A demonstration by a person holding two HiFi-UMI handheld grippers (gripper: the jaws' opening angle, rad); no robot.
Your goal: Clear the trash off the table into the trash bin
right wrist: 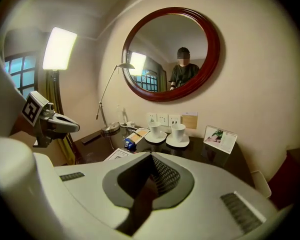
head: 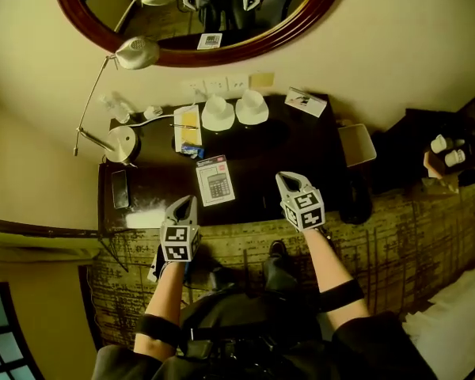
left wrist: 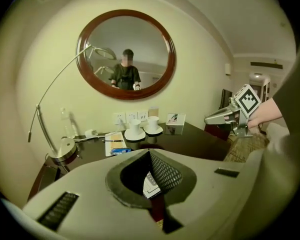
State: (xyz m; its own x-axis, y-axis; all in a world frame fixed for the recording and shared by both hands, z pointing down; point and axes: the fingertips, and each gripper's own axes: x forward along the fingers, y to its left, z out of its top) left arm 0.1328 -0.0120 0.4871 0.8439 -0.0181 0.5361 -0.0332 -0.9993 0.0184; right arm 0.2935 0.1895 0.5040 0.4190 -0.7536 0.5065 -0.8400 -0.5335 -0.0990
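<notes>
**Both closed: left gripper [head: 185, 206], right gripper [head: 285, 182]**

Each held nothing and hovered at the near edge of the dark tabletop [head: 301, 149]. Farther back a blue wrapper [head: 191, 150] lay beside a notepad [head: 188, 125], near two cups [head: 218, 114]. The trash bin [head: 357, 144] stood just off the tabletop's right end.

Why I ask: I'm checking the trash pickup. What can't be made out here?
Small blue wrapper: too small in the head view to identify.
White calculator sheet: mostly hidden behind the left hand-held gripper in its own view.
Beige rectangular bin: inside too dim, head view.
</notes>
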